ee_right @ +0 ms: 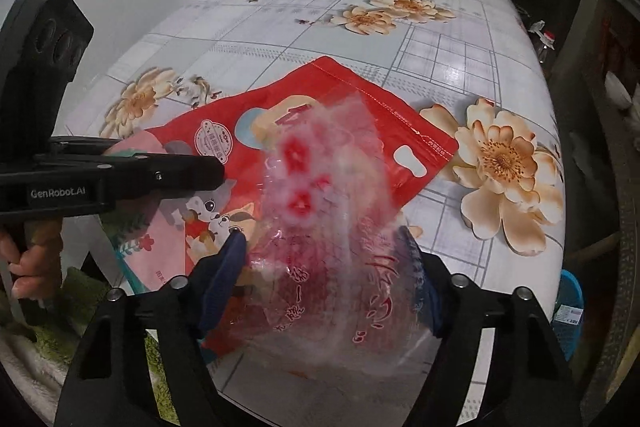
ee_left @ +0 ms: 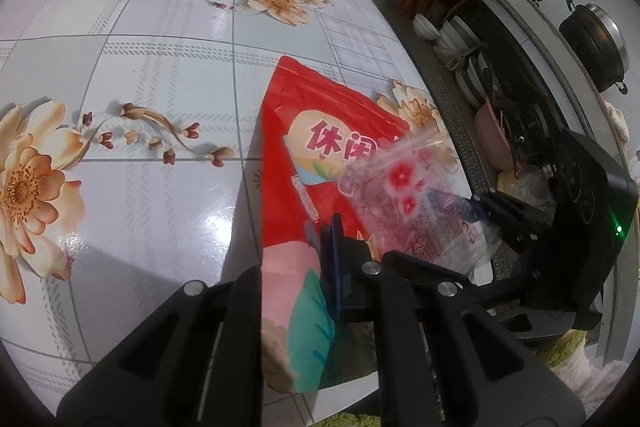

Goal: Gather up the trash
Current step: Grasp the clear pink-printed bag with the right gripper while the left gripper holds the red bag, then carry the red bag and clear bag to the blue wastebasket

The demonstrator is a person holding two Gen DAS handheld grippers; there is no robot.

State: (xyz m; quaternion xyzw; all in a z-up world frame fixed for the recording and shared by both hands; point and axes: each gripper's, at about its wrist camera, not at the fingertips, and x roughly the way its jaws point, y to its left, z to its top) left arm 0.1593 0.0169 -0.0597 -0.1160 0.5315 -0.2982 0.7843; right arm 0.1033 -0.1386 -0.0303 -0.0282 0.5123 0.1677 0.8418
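A red snack bag (ee_left: 320,147) with cartoon print lies on the flowered table; it also shows in the right wrist view (ee_right: 360,115). My left gripper (ee_left: 336,259) is shut on the red bag's near edge; in the right wrist view its fingers (ee_right: 188,167) clamp the bag from the left. A clear plastic wrapper (ee_right: 332,227) with red flowers sits between the wide-apart fingers of my right gripper (ee_right: 324,263), blurred, above the red bag. The wrapper also shows in the left wrist view (ee_left: 400,195), with the right gripper (ee_left: 492,211) behind it.
The flowered tablecloth (ee_left: 160,67) covers the table (ee_right: 460,47). To the right stands a shelf with bowls and plates (ee_left: 460,39) and a dark pot (ee_left: 596,39). A blue basket (ee_right: 568,311) sits below the table's right edge. Green cloth (ee_right: 80,307) lies near the front.
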